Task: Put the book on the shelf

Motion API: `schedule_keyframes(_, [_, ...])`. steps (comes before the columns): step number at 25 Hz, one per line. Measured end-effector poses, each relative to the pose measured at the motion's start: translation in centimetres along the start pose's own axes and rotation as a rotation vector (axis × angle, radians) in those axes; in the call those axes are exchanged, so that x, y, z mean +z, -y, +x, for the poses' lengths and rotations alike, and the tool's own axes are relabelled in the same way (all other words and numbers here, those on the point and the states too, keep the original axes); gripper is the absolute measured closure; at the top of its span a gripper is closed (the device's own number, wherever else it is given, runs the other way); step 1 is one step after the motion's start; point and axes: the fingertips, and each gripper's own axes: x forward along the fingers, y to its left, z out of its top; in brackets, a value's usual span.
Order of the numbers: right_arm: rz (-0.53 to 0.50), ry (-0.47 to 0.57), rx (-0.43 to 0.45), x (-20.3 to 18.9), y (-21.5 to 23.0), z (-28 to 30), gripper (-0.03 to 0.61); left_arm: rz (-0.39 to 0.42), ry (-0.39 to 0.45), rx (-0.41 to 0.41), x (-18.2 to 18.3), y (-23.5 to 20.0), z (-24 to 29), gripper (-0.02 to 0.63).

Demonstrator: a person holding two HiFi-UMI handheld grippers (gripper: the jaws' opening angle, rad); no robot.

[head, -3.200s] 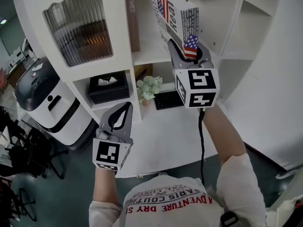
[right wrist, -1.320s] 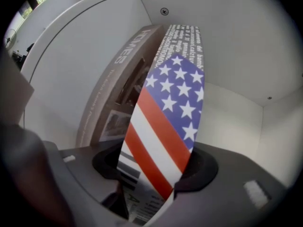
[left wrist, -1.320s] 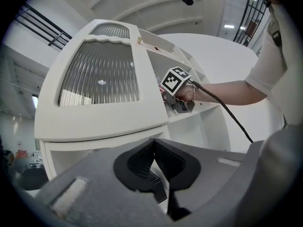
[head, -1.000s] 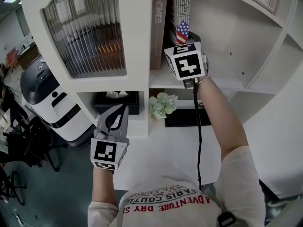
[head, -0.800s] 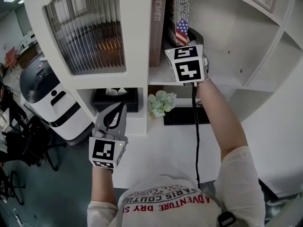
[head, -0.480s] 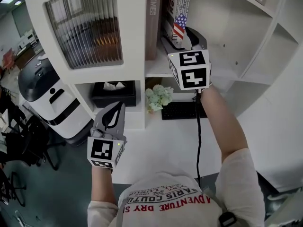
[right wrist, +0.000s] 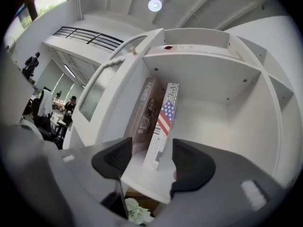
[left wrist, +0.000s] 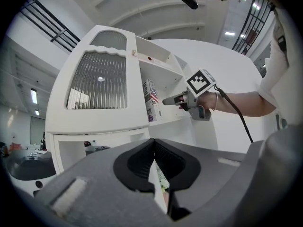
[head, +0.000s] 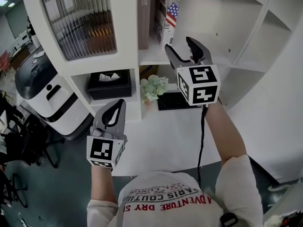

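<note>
**Item 1, task object.** Slim book with a newsprint cover and a stars-and-stripes flag patch (head: 171, 11). It stands upright on the upper board of the white wooden shelf unit (head: 156, 56), just beside a tall brown hardback book lettered HOMES (head: 143, 13). No tool touches it.

**Item 2, right gripper** (head: 179, 45). It is held in front of the shelf board, clear of the flag book. The jaws are spread wide and closing slightly, with nothing between the pads.

**Item 3, left gripper** (head: 118, 109). It is held low, well apart from the shelf. The jaws are pressed together at the tips and grip nothing.

**Status.** Placement looks done, since the book stands unaided in its compartment. By my judgement nothing is left but to draw the right arm away.

**View notes.**
- The right gripper view alone shows the book leaning a little toward the brown hardback, and bare shelf to its right.
- The left gripper view alone gives a side-on look at the right tool standing off from the shelf edge.
- The head view alone takes in the lower fittings:
  - a ribbed glass cabinet door (head: 78, 20);
  - a black tissue box (head: 110, 84);
  - a small pot of pale flowers (head: 154, 86);
  - a dark keyboard (head: 170, 100).
</note>
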Motion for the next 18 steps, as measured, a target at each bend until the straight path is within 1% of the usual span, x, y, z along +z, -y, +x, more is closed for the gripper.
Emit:
schedule_keyframes(2, [0.068,0.006,0.027,-0.9,-0.8,-2.2,0.387,0.003,0.005,-0.010,0.4,0.6,-0.4,0.609])
schedule_keyframes(3, [0.092,0.014,0.033,-1.3,-1.1,-3.3,0.420,0.006,0.012,-0.014,0.7,1.0,-0.5,0.609])
schedule_keyframes(4, [0.100,0.027,0.032,-1.7,-1.3,-4.4,0.430,0.011,0.021,-0.017,1.0,1.2,-0.6,0.611])
schedule_keyframes(5, [0.094,0.039,0.027,-2.0,-1.5,-5.3,0.443,0.013,0.028,-0.020,1.2,1.5,-0.7,0.609])
schedule_keyframes(7, [0.060,0.052,0.021,-2.8,-2.1,-6.7,0.492,0.012,0.035,-0.025,1.5,1.9,-0.9,0.610])
schedule_keyframes(8, [0.042,0.053,0.024,-3.2,-2.5,-7.4,0.529,0.009,0.035,-0.029,1.5,2.0,-0.9,0.609])
schedule_keyframes(10, [0.021,0.060,0.034,-4.1,-3.3,-8.6,0.571,0.001,0.030,-0.038,1.4,2.5,-1.0,0.609])
schedule_keyframes(13, [0.024,0.088,0.055,-5.1,-4.5,-10.6,0.578,-0.007,0.014,-0.053,1.1,3.3,-1.1,0.609])
schedule_keyframes(18, [0.089,0.098,0.067,-6.9,-5.0,-12.9,0.578,0.008,0.012,-0.073,1.4,4.4,-1.2,0.609])
